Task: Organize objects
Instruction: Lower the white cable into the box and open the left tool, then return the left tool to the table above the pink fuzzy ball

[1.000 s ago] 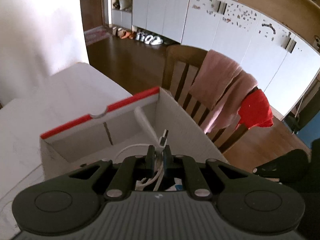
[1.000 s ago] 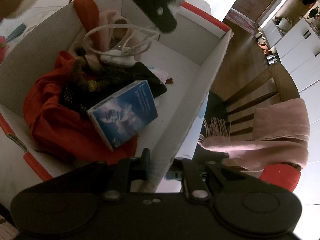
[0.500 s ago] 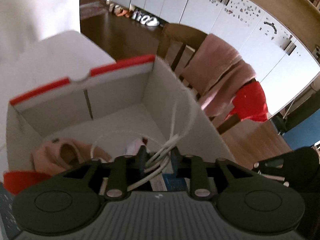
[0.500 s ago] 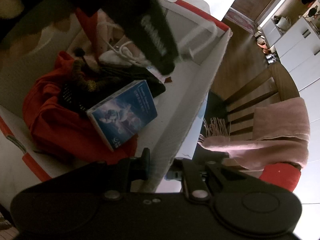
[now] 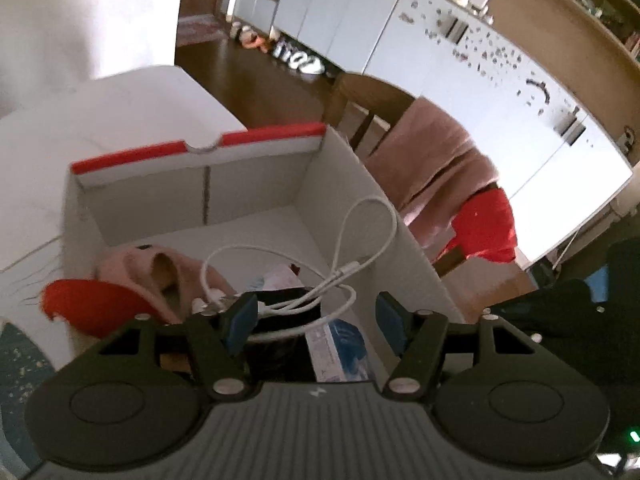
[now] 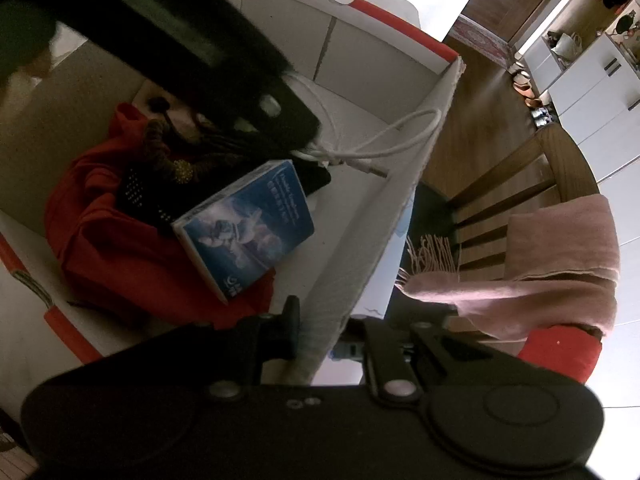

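Note:
A white cardboard box with a red rim (image 5: 256, 138) (image 6: 360, 4) stands on the white table. My left gripper (image 5: 316, 316) is open over the box. The white charging cable (image 5: 352, 268) (image 6: 384, 148) lies loose between its fingers, one loop resting on the box's right wall. My right gripper (image 6: 324, 324) is shut on the near part of that wall (image 6: 372, 240). Inside lie a blue book (image 6: 248, 224) (image 5: 340, 352), a red garment (image 6: 120, 248), a pink plush item (image 5: 160, 272) and dark items.
A wooden chair (image 6: 516, 176) with a pink scarf (image 6: 560, 264) (image 5: 436, 152) and a red cloth (image 5: 484, 228) stands right of the box. White cabinets (image 5: 400, 32) and a wood floor lie beyond. The white table (image 5: 120, 108) extends left.
My left gripper moved down over the box, opened and let go of the white cable, which now rests in the box. My right gripper kept its hold on the box wall.

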